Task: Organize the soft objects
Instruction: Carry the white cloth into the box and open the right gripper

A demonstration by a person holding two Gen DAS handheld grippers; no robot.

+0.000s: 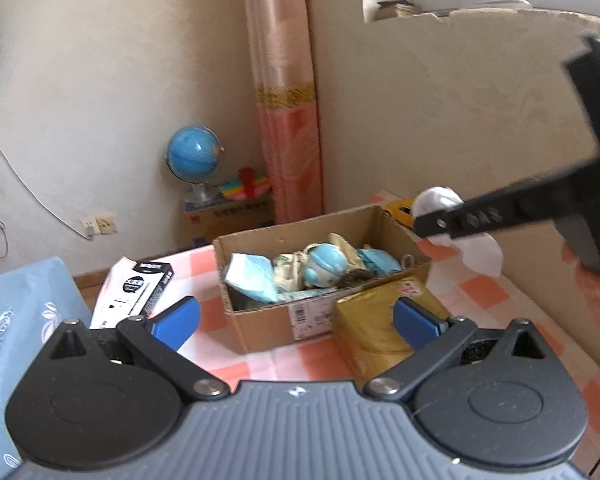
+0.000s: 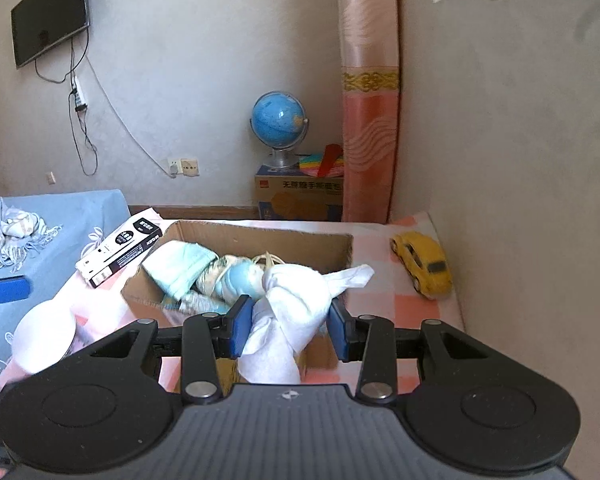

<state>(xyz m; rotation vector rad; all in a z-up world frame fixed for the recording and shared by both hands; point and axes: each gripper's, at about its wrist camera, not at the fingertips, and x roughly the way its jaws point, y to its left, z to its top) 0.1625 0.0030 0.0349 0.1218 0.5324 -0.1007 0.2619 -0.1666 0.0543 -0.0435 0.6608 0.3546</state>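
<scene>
Cardboard box [image 2: 236,240]: matt, rough-edged corrugated board. White cloth [image 2: 296,304] above it: soft, matt. Yellow toy car [image 2: 422,266] beside it: glossy. Gold packet [image 1: 376,328] against it: shiny foil.

Black hand-held gripper [image 2: 288,324], blue pads [image 2: 238,326], silver screws, ribbed grey body

Left tool [image 1: 296,322] wide open, cardboard box [image 1: 260,320] ahead, soft items inside

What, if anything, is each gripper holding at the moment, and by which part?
The right gripper pinches a white cloth bundle around its middle. The left gripper is open and empty.
</scene>
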